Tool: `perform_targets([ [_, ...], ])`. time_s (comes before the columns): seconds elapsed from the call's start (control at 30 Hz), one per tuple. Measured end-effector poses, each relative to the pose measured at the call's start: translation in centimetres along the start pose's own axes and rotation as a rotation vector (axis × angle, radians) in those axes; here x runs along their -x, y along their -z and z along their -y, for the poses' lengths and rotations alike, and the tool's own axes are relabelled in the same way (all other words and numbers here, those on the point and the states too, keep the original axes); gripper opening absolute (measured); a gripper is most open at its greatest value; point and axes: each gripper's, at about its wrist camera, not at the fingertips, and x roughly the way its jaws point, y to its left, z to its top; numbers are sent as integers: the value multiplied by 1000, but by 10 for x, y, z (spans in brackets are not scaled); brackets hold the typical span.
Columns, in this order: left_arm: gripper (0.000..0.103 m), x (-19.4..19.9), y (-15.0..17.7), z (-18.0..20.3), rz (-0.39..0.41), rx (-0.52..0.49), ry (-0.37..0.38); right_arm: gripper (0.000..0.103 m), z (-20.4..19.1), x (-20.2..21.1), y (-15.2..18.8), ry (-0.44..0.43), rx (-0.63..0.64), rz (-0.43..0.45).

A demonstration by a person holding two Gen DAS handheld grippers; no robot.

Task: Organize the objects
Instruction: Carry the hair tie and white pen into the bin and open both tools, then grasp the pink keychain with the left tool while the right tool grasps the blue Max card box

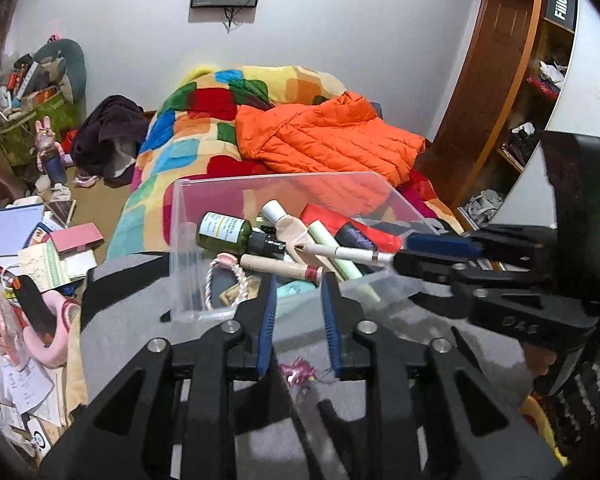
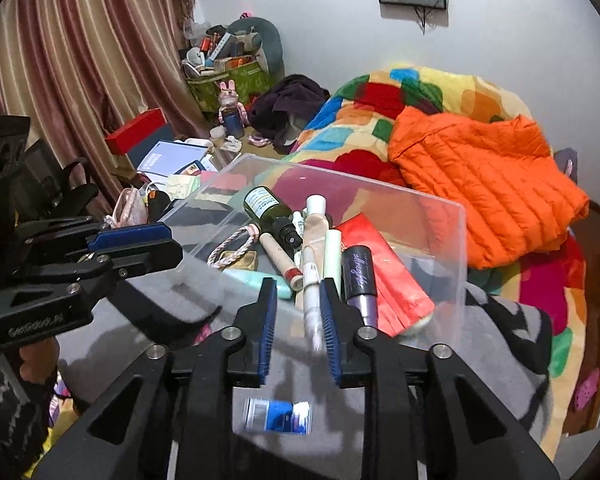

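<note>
A clear plastic box (image 1: 180,216) (image 2: 458,248) stands on a grey cloth and holds a green bottle (image 1: 222,229) (image 2: 266,206), a rope ring (image 1: 224,280) (image 2: 236,246), tubes and a red pouch (image 2: 384,264). My right gripper (image 2: 298,300) (image 1: 396,258) is open over the box's near edge. A white pen (image 2: 312,292) (image 1: 340,252) lies between its fingers, one end in the box, touching only the right pad. My left gripper (image 1: 298,300) (image 2: 172,244) is open and empty at the box's near left side.
A small blue-and-white tube (image 2: 278,416) and a pink trinket (image 1: 300,372) lie on the grey cloth (image 1: 124,340). A bed with a colourful blanket (image 1: 204,128) and orange jacket (image 1: 324,136) is behind the box. Papers and clutter (image 1: 32,240) cover the floor at left.
</note>
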Motion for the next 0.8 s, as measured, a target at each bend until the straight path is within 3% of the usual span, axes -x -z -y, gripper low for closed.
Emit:
perform_targets([
  [0.17, 39, 10, 17, 0, 0, -15, -22, 41, -6, 23, 13, 16, 18, 43],
  [0.43, 50, 6, 50, -4, -70, -23, -59, 59, -16, 31, 46, 73, 47, 36],
  [0.63, 60, -9, 71, -2, -146, -27, -62, 68, -21, 12, 69, 75, 30, -20],
  [0.8, 67, -27, 77, 5, -216, -47, -49, 68, -21, -13, 84, 54, 10, -105],
])
